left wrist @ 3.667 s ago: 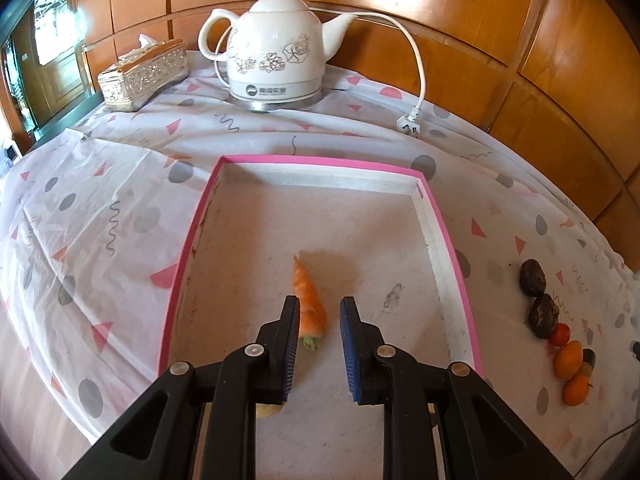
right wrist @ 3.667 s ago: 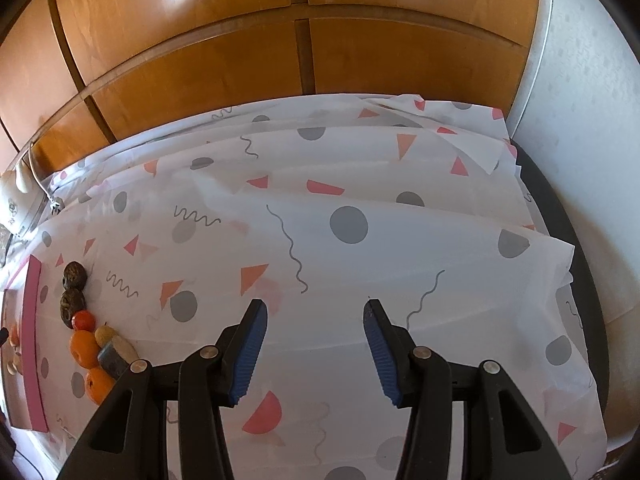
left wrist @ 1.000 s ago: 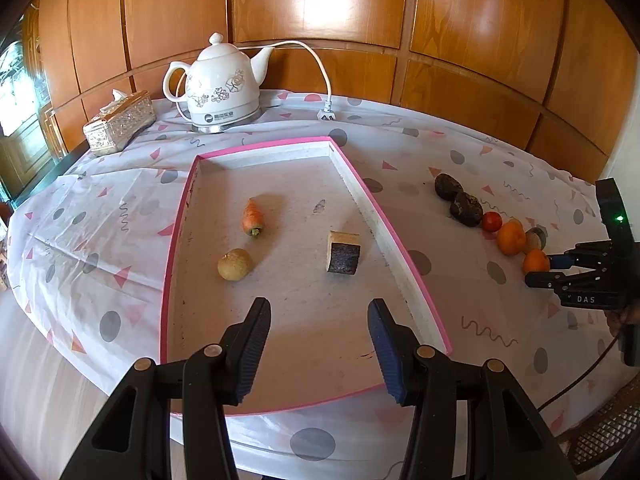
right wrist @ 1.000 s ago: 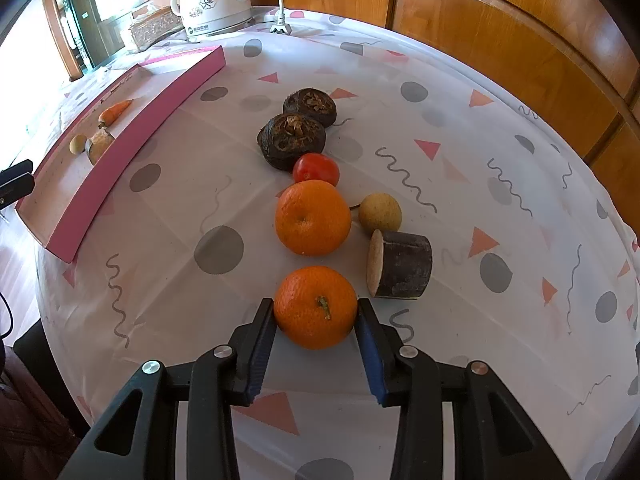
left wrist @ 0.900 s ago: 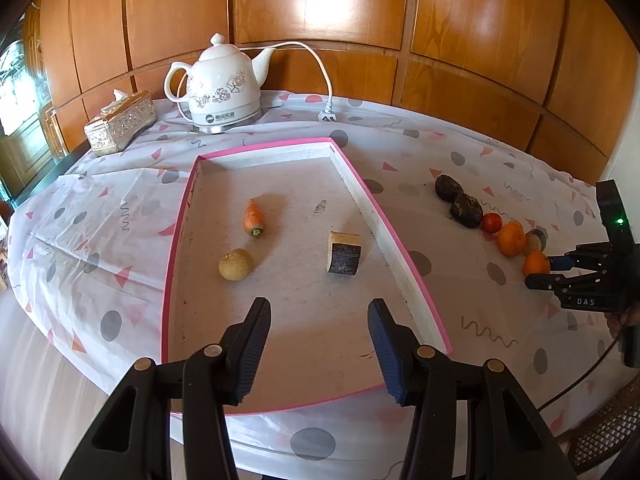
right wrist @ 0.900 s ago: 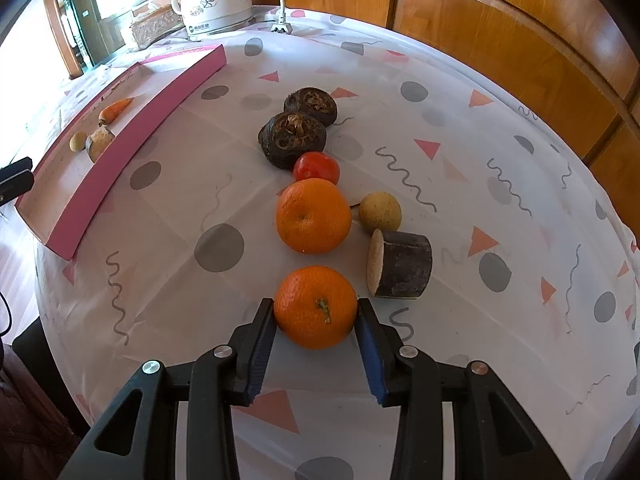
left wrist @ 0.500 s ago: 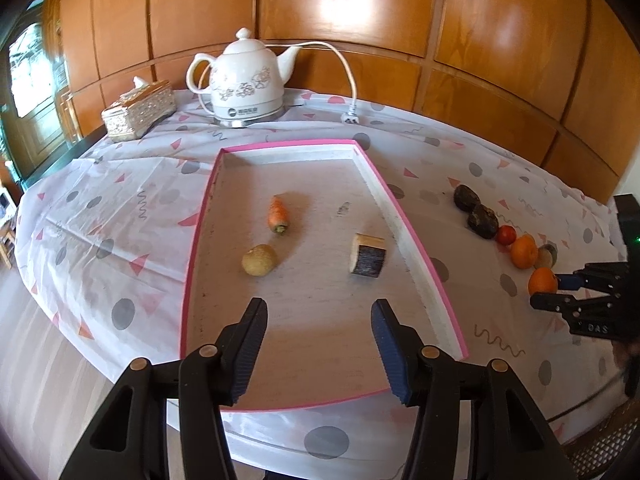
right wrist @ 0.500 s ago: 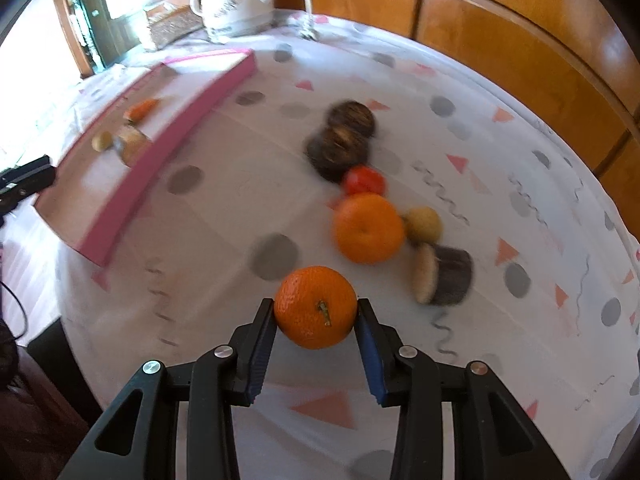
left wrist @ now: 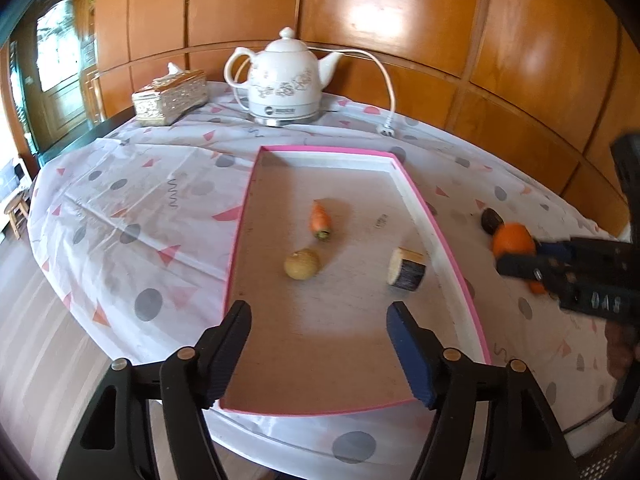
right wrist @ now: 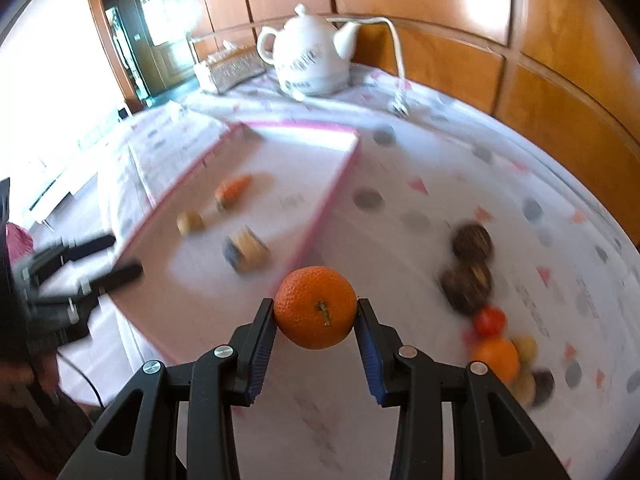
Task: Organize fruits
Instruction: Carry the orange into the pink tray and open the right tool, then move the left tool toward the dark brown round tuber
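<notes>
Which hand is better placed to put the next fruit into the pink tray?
Right: the right gripper already grips the orange near the pink tray. The left gripper is opening with nothing between its jaws.

Both tools are matte black plastic: the left gripper [left wrist: 318,344] and the right gripper [right wrist: 316,340] each have two angular fingers with triangular cut-outs and round silver screws at the joints. The inner pads [right wrist: 366,350] are ribbed dark blue rubber. White lettering marks the right gripper's side, too blurred to read.
</notes>
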Tool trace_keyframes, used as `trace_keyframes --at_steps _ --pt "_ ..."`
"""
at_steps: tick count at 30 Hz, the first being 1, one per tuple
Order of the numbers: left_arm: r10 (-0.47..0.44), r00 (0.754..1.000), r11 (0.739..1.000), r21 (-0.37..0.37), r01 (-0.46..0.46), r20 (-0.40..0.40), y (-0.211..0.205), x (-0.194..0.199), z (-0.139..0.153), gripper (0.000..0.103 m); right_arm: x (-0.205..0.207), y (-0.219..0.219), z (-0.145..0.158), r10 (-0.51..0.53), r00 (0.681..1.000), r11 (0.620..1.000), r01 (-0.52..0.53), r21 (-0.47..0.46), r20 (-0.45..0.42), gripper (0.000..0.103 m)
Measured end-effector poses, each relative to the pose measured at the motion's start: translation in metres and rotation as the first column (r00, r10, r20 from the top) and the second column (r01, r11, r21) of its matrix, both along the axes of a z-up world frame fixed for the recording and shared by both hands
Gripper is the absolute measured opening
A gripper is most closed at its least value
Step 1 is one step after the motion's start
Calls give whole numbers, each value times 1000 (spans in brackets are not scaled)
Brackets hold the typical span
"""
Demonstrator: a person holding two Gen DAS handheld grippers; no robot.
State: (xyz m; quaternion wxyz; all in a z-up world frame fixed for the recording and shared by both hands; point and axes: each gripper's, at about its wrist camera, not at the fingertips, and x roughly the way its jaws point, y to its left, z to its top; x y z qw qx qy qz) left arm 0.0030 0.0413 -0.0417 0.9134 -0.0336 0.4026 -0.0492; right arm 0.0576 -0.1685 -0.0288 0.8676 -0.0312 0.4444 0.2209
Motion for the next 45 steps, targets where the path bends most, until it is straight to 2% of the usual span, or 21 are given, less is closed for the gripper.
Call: trace_keyframes --at_steps 2,5,6,8,13,24,28,30,45 --pt "17 1000 1000 -6 -17 -2 5 1 -1 77 10 13 6 9 1000 1000 -9 13 13 40" --pt "21 1000 1000 -11 -21 -8 8 0 -3 78 27 35 13 4 999 1000 -5 15 31 43" --pt "22 1000 1000 -11 -22 -8 9 0 -3 78 31 40 14 2 999 1000 -2 19 36 46" --pt "26 1000 1000 -17 -26 -9 11 -1 -4 78 37 45 17 -9 999 1000 8 24 43 61" --pt "37 999 999 -25 -38 -14 12 2 -5 81 33 36 15 -24 999 1000 24 20 41 61" --pt "27 999 1000 1 -27 -23 4 0 -4 84 -3 -14 6 -84 994 992 90 -86 74 62" --pt "17 1000 1000 9 -17 -15 0 -1 -1 86 -12 -32 9 -113 990 989 120 -90 86 62" --pt "14 1000 1000 18 -14 -7 -3 -3 1 90 -17 -41 9 -125 988 986 134 -100 94 62" --pt "-17 1000 999 44 17 6 -15 -7 6 90 -42 -94 -5 -222 972 966 230 -121 71 63"
